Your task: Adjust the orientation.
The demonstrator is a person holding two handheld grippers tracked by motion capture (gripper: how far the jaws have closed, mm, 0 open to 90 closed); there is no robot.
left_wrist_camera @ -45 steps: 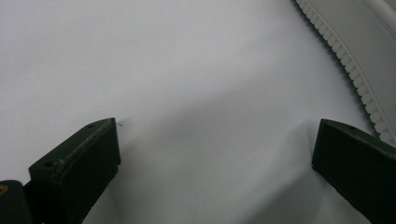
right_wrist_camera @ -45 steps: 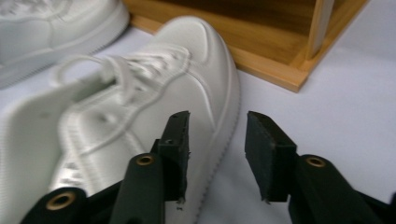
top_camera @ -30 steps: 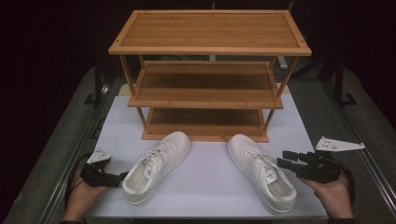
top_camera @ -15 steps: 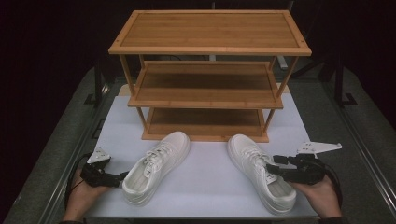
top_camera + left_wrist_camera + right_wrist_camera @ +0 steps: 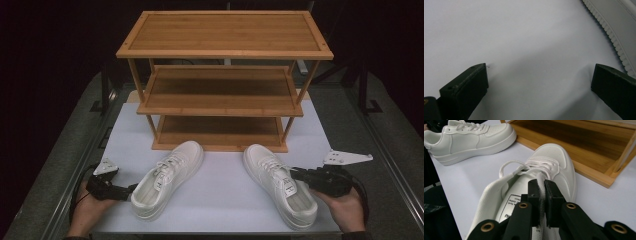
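Observation:
Two white sneakers lie on the white mat in front of a wooden three-shelf rack. The right sneaker points toe-first at the rack. My right gripper reaches in from its right side, shut on the sneaker's collar edge; in the right gripper view the jaws pinch the white padded rim of the right sneaker. The left sneaker lies angled. My left gripper sits just left of its heel, open, and in the left gripper view only the sneaker's ribbed sole is nearby.
The rack's bottom shelf lies just beyond the right sneaker's toe, with its corner post to the right. The left sneaker is farther off. Dark floor and metal rails border the mat on both sides.
My right gripper has moved left onto the right sneaker and closed on its collar edge. The left gripper and the left sneaker have stayed put.

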